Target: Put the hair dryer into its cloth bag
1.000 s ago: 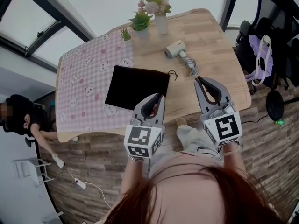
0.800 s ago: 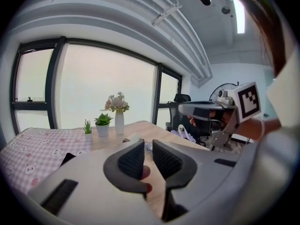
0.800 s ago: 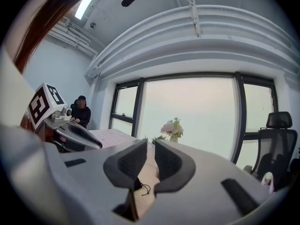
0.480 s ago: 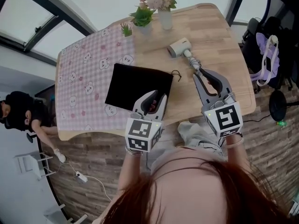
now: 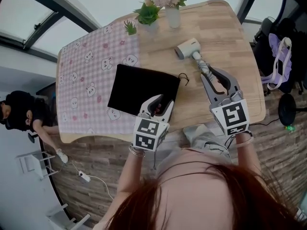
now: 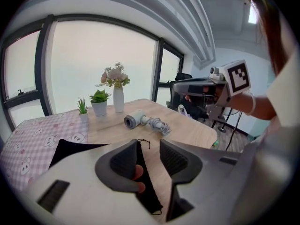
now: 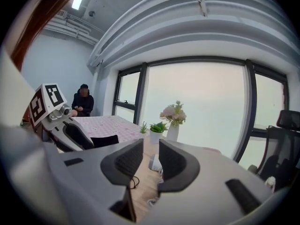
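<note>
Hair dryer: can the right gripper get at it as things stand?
Probably yes. The right gripper, empty, its jaws just opening, points at the hair dryer close ahead; nothing on the table stands between.

Black cloth bag (image 5: 143, 90), pale cream hair dryer (image 5: 188, 48), light wood bench (image 5: 225, 37), pink checked tablecloth (image 5: 88, 75) printed with small white animals.

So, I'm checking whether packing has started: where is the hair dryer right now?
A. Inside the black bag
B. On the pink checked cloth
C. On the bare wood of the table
C: the hair dryer lies with its cord on the bare wood of the table, to the right of the flat cloth bag and outside it.
</note>
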